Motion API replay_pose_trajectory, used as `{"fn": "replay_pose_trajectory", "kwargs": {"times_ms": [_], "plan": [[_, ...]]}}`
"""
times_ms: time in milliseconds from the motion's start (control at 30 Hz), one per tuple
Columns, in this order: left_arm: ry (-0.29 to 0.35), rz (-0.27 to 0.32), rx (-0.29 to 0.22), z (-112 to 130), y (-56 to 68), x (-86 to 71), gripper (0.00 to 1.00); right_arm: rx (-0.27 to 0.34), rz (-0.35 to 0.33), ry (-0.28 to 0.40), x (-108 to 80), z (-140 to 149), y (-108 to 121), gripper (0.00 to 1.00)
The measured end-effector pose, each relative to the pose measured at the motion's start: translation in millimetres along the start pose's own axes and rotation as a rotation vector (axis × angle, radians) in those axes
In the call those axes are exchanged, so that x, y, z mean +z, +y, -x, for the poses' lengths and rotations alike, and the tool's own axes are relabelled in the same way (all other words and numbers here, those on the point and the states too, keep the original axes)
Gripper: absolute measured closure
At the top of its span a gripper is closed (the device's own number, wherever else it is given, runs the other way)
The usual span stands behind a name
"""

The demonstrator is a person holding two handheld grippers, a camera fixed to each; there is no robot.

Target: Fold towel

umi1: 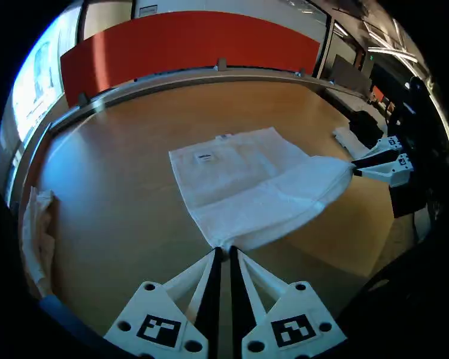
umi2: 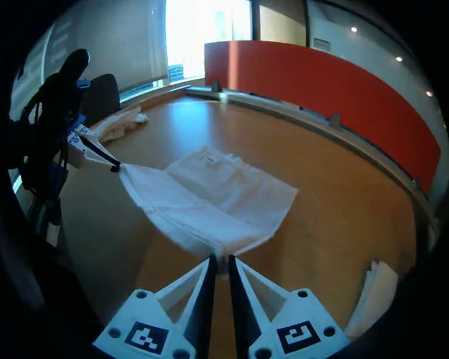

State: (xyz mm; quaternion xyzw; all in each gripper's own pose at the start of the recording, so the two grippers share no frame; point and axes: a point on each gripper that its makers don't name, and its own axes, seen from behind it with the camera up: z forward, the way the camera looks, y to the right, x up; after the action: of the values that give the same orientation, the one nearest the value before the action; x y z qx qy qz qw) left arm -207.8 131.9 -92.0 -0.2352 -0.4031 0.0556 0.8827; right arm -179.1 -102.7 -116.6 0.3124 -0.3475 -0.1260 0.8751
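Observation:
A white towel (umi1: 248,179) lies partly on the wooden table (umi1: 123,197), its near edge lifted and stretched between both grippers. My left gripper (umi1: 224,250) is shut on one near corner of the towel. In the left gripper view my right gripper (umi1: 355,169) grips the other corner at the right. In the right gripper view my right gripper (umi2: 220,258) is shut on the towel (umi2: 212,197) corner, and my left gripper (umi2: 114,166) holds the far corner at the left. The far half of the towel rests flat, a small label on top.
A crumpled white cloth (umi1: 36,239) lies at the table's left edge, seen as cloth (umi2: 120,122) in the right gripper view. Stacked white cloths (umi2: 374,296) sit near the right edge. An orange partition (umi1: 188,45) stands behind the table. A dark chair (umi2: 102,96) is nearby.

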Motion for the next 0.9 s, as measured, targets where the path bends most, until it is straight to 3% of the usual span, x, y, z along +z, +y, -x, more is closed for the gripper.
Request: {"fn": "replay_pose_trajectory", "kwargs": {"times_ms": [300, 533, 900], "plan": [[0.001, 0.020, -0.032, -6.8, 9.8, -19.0, 0.90, 0.018, -0.017, 0.012, -22.1, -13.0, -4.8, 0.84], [0.002, 0.033, -0.030, -10.5, 16.4, -30.8, 0.90, 0.012, -0.029, 0.005, -37.6, -15.6, -9.3, 0.84], [-0.002, 0.047, -0.038, -10.4, 23.0, -37.7, 0.90, 0.014, -0.046, -0.013, -48.8, -9.9, -18.2, 0.84]]}}
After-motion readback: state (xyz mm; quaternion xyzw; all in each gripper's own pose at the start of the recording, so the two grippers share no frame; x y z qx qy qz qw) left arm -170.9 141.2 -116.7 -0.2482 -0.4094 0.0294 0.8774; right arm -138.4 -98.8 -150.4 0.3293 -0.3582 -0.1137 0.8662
